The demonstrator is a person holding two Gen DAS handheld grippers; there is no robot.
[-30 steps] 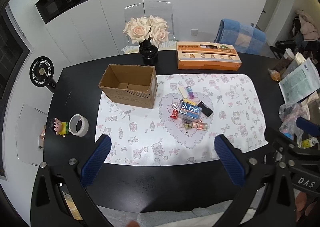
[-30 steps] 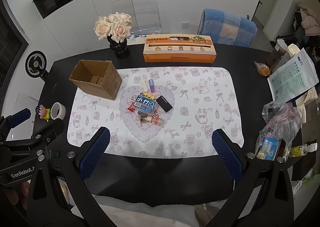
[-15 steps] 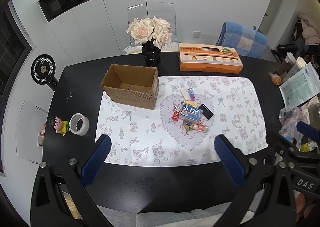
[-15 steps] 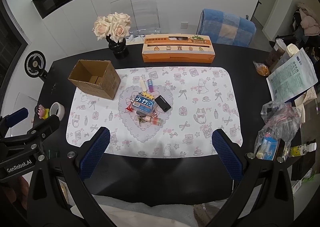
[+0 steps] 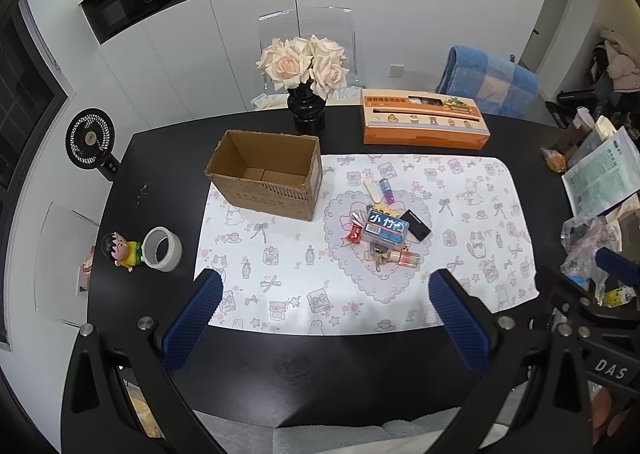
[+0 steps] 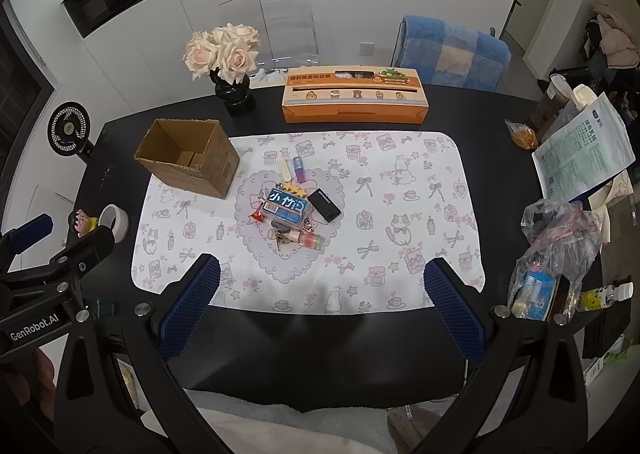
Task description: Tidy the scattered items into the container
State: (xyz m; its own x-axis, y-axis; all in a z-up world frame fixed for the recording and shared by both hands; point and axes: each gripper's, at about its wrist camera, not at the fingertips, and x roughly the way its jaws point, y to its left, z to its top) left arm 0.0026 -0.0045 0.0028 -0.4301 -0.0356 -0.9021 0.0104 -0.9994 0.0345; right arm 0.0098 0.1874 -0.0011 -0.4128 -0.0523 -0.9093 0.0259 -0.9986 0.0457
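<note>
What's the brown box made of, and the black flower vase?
The brown box looks like corrugated cardboard: matte brown, with a fluted cut edge showing along its near rim. The black vase seems to be glossy glass or glazed ceramic, since it shines; which one cannot be told.

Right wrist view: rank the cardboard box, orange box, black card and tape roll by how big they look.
1. orange box, the widest
2. cardboard box, a little smaller, though it stands nearer the camera
3. tape roll, partly hidden by the left gripper, so unsure against the next
4. black card
</note>
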